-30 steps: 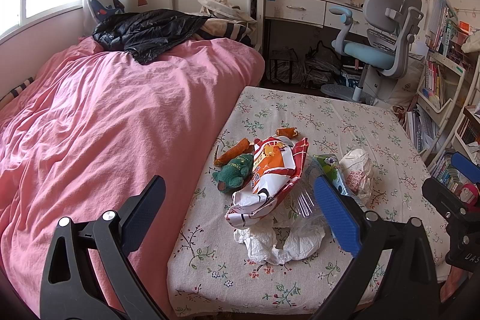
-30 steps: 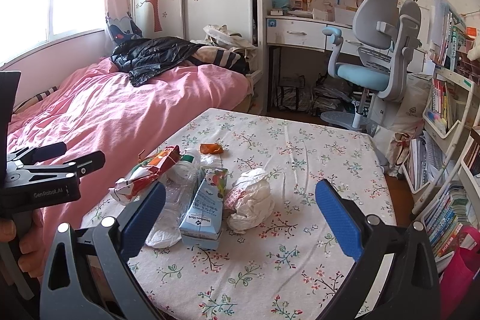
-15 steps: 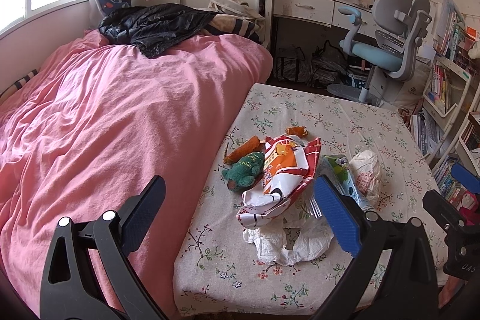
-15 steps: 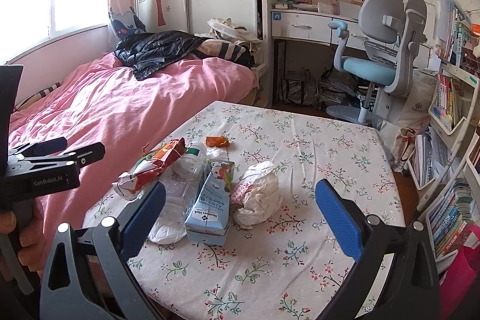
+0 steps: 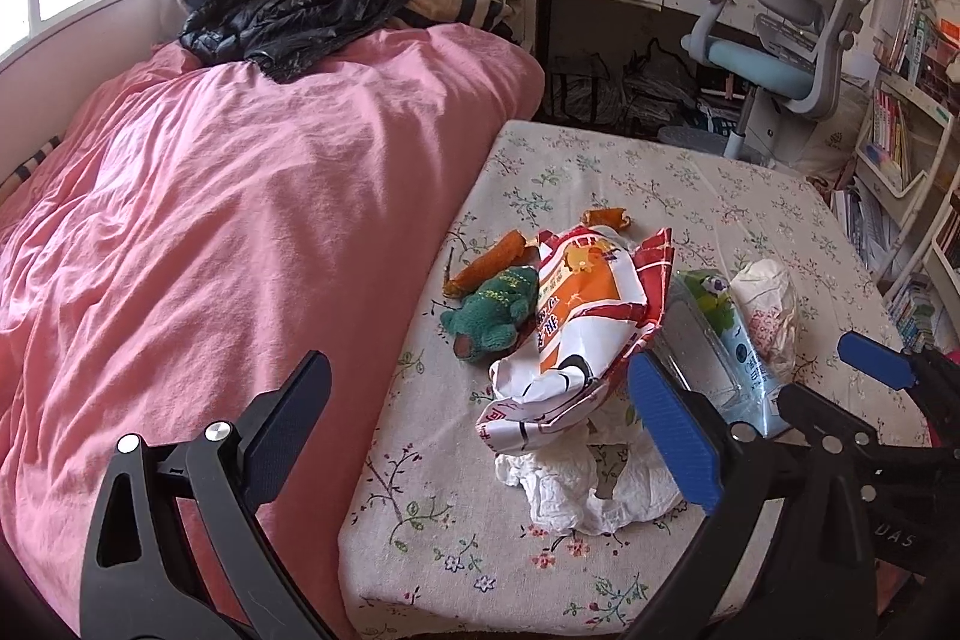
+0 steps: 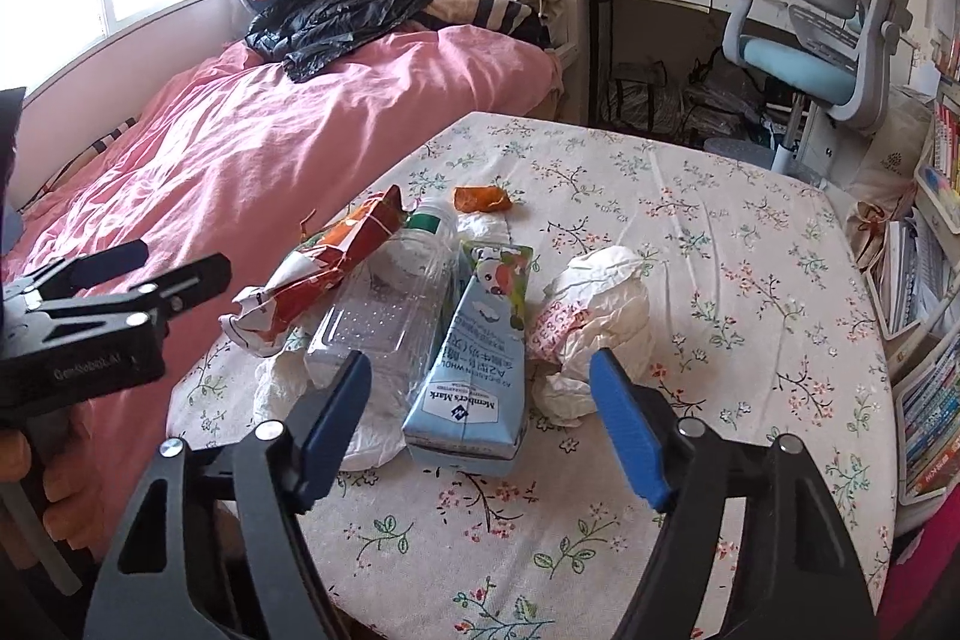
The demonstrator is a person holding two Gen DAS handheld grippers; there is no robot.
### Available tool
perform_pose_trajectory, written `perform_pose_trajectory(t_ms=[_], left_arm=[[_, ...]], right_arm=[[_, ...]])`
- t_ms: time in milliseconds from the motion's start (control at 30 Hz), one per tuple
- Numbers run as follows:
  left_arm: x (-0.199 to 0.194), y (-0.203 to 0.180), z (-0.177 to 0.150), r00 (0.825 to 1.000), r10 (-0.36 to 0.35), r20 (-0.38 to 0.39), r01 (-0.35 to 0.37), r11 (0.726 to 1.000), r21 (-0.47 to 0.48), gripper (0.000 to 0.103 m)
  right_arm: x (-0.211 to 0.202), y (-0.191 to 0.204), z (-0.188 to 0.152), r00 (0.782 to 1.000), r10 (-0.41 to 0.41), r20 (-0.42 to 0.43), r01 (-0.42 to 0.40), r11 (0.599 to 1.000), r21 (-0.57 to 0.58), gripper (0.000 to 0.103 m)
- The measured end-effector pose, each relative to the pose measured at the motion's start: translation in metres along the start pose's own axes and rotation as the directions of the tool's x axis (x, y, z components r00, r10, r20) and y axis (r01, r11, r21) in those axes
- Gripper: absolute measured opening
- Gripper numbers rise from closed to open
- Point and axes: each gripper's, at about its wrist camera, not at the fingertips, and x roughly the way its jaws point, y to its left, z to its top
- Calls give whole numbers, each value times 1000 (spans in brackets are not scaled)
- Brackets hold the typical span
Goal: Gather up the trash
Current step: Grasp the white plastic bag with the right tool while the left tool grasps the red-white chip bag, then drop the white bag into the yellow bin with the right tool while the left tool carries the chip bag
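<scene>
Right wrist view: the right gripper hangs over the near edge of the floral-cloth table, its blue-padded jaws closing yet still apart, gripping nothing. The lower end of a light-blue milk carton lies between them, untouched as far as I can see. Just left of the carton lies a clear plastic bottle with a green neck ring, on crumpled white tissue. Beyond it sits a torn red-and-orange snack bag, and on the carton's right a balled white wrapper with pink print. A small orange scrap lies farther back.

From the left wrist camera, the left gripper stands wide open and empty, one finger over the pink bedspread, the other over the tissue beside the snack bag. A green plush toy lies against the bag, with orange peel just behind it. The bed touches the table's left side.
</scene>
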Motion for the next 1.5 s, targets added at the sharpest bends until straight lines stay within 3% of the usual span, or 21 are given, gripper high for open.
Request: perform_pose_trajectory(t_ms=[67,267,467,533,600,633,667,733,800,900,1133,1333,1500], left_arm=[[13,-8,5,1000,-27,-13,27,1000,11,96],[44,-43,16,1000,-11,-25,14,991,130,96],[61,-45,28,998,-31,-45,36,993,116,96],[65,-44,30,996,-70,-57,76,991,109,91],[68,-44,33,988,-138,-70,144,986,89,69],[69,-44,35,981,-176,-76,182,980,79,62],[69,-44,36,975,-207,-80,213,974,74,47],[69,-47,37,971,-226,-79,232,969,82,36],[65,-47,38,967,-245,-75,251,965,81,10],[54,-37,42,966,-257,-36,258,965,38,5],[20,-5,46,961,-271,61,275,960,-52,4],[-22,8,28,958,-258,123,268,961,-69,4],[-57,19,5,956,-255,146,270,958,-99,4]], right_arm=[[2,-9,2,1000,-14,-13,14,1000,27,70],[21,-50,5,999,-15,-43,21,989,145,70],[49,-68,4,994,82,-75,-60,963,262,70],[57,-69,4,990,111,-88,-81,954,289,70],[58,-72,6,986,140,-89,-105,941,322,61],[59,-74,7,982,165,-91,-126,933,337,45],[61,-76,7,976,197,-92,-153,923,354,36],[61,-77,7,971,223,-87,-177,913,369,28],[55,-76,10,972,222,-70,-183,915,359,26],[42,-74,16,981,191,-32,-170,930,327,25],[4,-71,24,987,150,63,-161,951,264,24],[-31,-58,18,976,187,112,-209,949,236,24],[-69,-22,-5,968,220,119,-237,959,155,25]])
